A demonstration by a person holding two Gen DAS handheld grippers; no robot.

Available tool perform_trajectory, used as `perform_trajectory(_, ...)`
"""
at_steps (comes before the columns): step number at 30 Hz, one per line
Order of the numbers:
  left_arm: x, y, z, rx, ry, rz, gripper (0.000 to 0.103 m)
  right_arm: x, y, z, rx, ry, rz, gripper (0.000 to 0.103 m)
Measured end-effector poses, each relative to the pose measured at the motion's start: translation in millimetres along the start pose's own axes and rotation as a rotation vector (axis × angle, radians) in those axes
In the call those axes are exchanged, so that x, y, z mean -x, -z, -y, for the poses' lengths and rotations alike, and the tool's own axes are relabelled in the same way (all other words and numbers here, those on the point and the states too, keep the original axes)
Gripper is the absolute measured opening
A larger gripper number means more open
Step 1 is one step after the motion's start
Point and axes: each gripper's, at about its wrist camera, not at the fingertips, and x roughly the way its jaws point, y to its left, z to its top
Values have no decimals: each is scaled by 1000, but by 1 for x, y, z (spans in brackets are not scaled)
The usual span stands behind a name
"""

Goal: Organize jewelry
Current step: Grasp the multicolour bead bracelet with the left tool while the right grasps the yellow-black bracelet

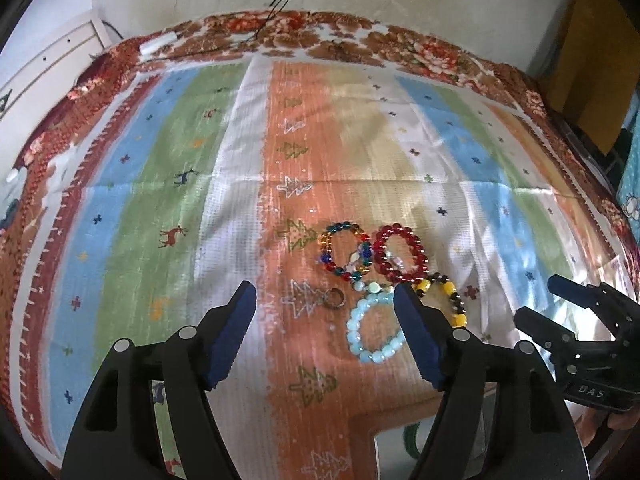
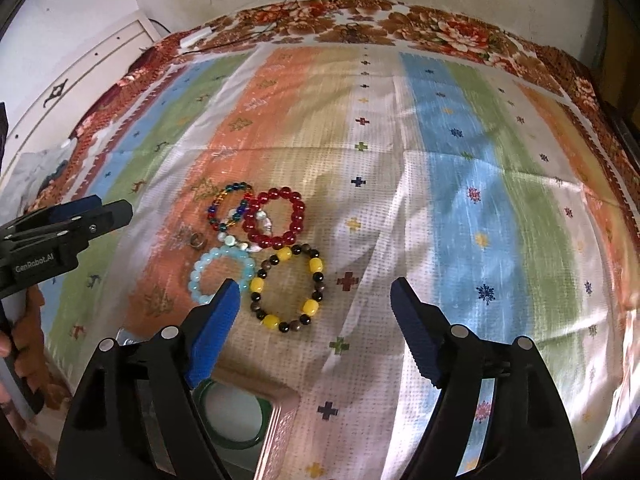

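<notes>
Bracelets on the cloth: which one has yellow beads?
The yellow-and-dark bracelet, lowest of the cluster in the right wrist view; the others are red, pale blue and multicoloured.

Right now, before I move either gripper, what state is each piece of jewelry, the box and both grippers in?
left gripper: open, empty
right gripper: open, empty
red bracelet: flat on cloth
multicolour bracelet: flat, beside the red one
pale blue bracelet: flat on cloth
yellow-and-dark bracelet: flat on cloth
ring: loose on cloth
green bangle: in box
box: open
</notes>
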Motion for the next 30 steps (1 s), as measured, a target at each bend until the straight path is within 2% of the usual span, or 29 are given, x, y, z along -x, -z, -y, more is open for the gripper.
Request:
perform_trajectory(18, -73, -31, -13, 12, -35, -115, 71, -48, -19, 7, -4, 9, -106, 77)
perform_trajectory(28, -102, -37, -5, -29, -26, -160, 67, -80, -20, 8, -5, 14, -178, 78)
perform_trajectory(30, -109, -39, -3, -34, -27, -170, 63, -87, -20, 7, -3, 11, -195, 78)
